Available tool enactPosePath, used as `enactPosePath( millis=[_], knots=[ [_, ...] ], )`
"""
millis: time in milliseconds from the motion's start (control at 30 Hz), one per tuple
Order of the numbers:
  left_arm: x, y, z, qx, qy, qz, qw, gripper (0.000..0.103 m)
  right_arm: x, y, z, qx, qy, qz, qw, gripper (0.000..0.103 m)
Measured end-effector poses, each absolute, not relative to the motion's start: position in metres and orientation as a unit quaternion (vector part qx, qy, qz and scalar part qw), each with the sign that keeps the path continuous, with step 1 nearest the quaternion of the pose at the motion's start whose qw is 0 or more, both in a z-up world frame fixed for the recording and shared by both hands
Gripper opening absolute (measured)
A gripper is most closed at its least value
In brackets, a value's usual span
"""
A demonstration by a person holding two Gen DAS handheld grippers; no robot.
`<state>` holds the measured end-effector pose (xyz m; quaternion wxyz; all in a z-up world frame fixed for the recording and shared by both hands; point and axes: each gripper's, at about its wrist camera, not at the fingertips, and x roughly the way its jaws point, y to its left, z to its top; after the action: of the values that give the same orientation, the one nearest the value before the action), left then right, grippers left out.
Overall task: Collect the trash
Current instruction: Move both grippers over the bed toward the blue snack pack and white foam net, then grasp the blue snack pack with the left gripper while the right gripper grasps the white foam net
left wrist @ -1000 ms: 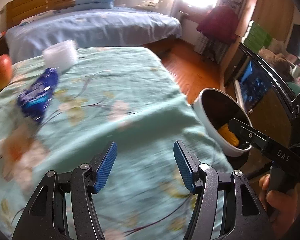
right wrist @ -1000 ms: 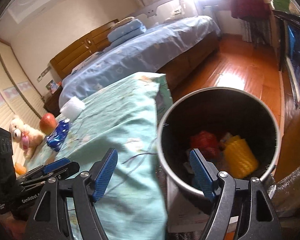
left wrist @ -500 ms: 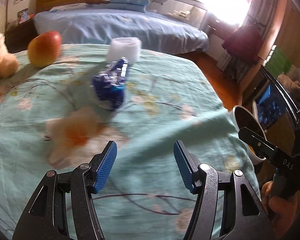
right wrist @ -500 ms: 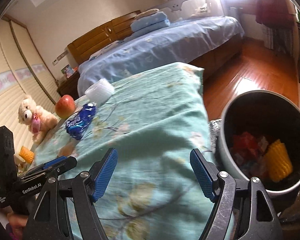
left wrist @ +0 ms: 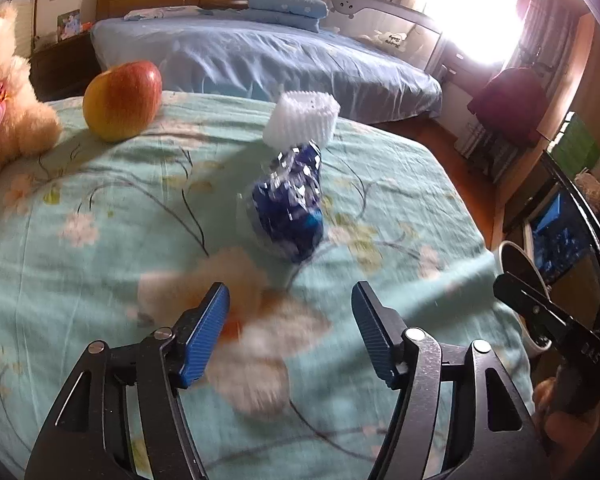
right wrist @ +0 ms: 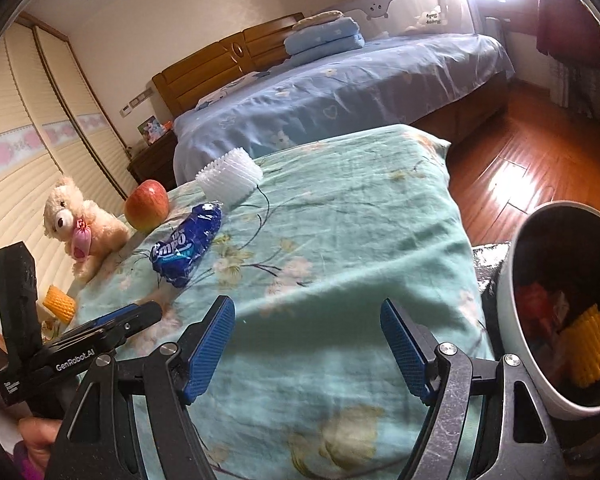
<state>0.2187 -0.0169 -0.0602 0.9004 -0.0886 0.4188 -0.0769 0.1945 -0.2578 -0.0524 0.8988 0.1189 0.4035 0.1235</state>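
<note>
A crumpled blue tissue wrapper lies on the teal floral bedspread, just ahead of my open, empty left gripper. It also shows in the right wrist view. A white foam fruit net sits right behind it, seen also in the right wrist view. My right gripper is open and empty above the bedspread's near right part. The white trash bin stands to its right, holding a yellow foam net and red scraps.
A red apple and a plush bear sit at the far left of the bedspread. Another yellow foam net lies at the left edge. A blue-sheeted bed stands behind. Wooden floor lies to the right.
Both grippers have swung left, away from the bin and toward the wrapper. The left gripper has come closer to the wrapper. Both stay open.
</note>
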Motion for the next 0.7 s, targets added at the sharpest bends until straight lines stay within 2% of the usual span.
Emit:
enactPosePath(
  millis=[333,400,433,467,700],
  knots=[
    [0.261,-0.017,-0.063,-0.082,0.416,-0.067,0.903,0.066,0.224,-0.246,-0.053,0.117,0.404,0.135,0.897,0.077],
    [0.265,-0.022,-0.065,-0.067,0.415,-0.068,0.905,0.054,0.23,-0.243,-0.055,0.117,0.405,0.138,0.896,0.077],
    [0.267,-0.025,-0.067,-0.061,0.419,-0.074,0.903,0.036,0.232,-0.242,-0.056,0.117,0.405,0.139,0.896,0.077],
    [0.267,-0.025,-0.069,-0.06,0.423,-0.079,0.901,0.029,0.235,-0.24,-0.057,0.117,0.407,0.141,0.895,0.077],
    [0.252,0.013,-0.065,-0.089,0.407,-0.057,0.907,0.026,0.254,-0.221,-0.065,0.119,0.415,0.157,0.888,0.077]
  ],
)
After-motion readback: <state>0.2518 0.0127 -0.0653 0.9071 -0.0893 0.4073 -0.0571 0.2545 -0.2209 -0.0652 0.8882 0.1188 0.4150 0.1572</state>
